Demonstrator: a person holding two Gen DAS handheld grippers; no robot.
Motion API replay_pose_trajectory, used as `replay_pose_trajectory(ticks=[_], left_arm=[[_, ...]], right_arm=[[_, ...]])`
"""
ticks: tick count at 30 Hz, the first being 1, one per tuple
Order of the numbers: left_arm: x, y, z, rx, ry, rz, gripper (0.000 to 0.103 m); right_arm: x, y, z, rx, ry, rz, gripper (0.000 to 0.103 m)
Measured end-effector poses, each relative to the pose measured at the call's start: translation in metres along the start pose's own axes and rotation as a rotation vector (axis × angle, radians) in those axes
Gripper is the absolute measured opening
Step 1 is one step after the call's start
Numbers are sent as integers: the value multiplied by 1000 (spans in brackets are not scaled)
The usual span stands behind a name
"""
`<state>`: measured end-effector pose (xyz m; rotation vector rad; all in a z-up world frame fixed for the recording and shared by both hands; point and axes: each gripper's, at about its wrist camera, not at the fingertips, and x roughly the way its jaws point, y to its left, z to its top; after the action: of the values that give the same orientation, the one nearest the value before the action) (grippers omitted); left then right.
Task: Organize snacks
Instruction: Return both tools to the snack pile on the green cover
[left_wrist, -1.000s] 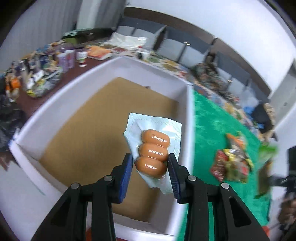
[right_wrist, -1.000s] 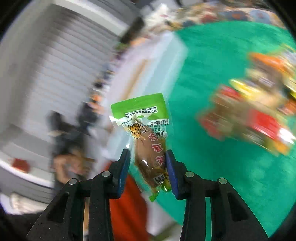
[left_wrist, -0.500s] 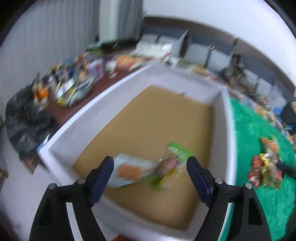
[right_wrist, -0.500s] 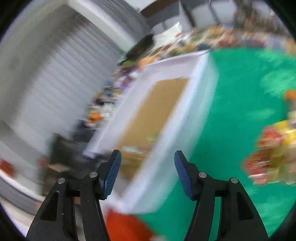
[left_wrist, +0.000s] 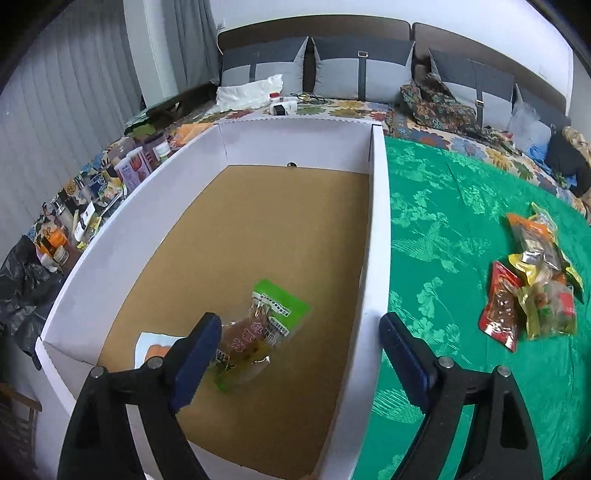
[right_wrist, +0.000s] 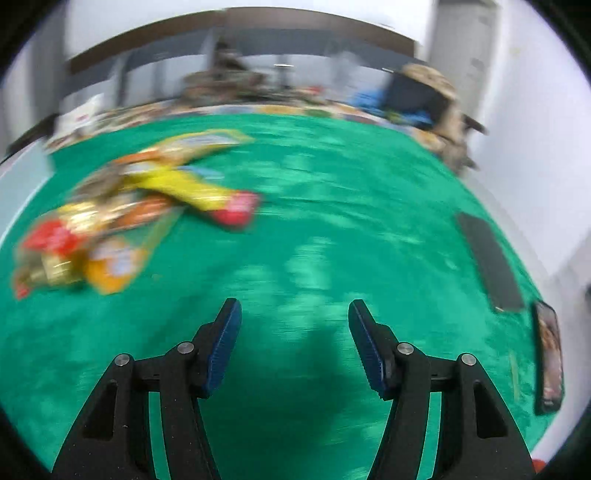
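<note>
A large white cardboard box (left_wrist: 376, 229) with a brown floor fills the left wrist view. On its floor lie a green-topped clear snack pouch (left_wrist: 266, 325) and, partly behind a finger, the white sausage pack (left_wrist: 153, 345). My left gripper (left_wrist: 299, 354) hangs above the box's near end, its jaws still opening, nothing between them. A pile of loose snack packets (left_wrist: 532, 280) lies on the green cloth to the right. In the blurred right wrist view my right gripper (right_wrist: 294, 343) is open and empty over green cloth, the snack pile (right_wrist: 122, 210) to its upper left.
A green patterned cloth (left_wrist: 443, 229) covers the bed. Bottles and jars (left_wrist: 136, 166) crowd a table left of the box, with a black bag (left_wrist: 22, 280) below them. Cushions (left_wrist: 362, 70) line the headboard. Two dark phones (right_wrist: 487, 258) lie at the cloth's right edge.
Both grippers let go: the sausage pack and the green pouch now lie in the box. The right gripper has swung from the box over to the green cloth and the snack pile.
</note>
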<state>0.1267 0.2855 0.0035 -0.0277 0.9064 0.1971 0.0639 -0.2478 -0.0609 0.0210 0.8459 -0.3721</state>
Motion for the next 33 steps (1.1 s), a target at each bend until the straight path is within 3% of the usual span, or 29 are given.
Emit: replay_pose_trajectory(ticks=[2,10,11,16,18,21,26,30,33], left_arm=[[-2,0,-4,-21,12,-16,87],[-16,-3,-13,-41,26,-37,87],[-21,-5,-13,-45,8,-19,87],[-80,-24,-9,-84,-246,92,87],[-99,-37,-7,-90,-319,69,93],[-108,-62,-10,-75,-342,-13,101],[-69,-119,-28,17,-191,-161,101],[-11,-163,-55,105,-23,-242,101],[15,-181,-69,141,44,-273,101]], right_arm=[[10,-22,4,36,10,-34,64],[44,-26,20,97,63,-34,64],[43,-28,20,113,55,-28,66],[50,-36,6,174,75,-14,76],[51,-35,5,175,77,-16,77],[53,-35,4,178,82,-24,80],[52,-34,3,183,84,-26,82],[52,-34,2,184,85,-29,84],[52,-36,1,192,88,-31,85]])
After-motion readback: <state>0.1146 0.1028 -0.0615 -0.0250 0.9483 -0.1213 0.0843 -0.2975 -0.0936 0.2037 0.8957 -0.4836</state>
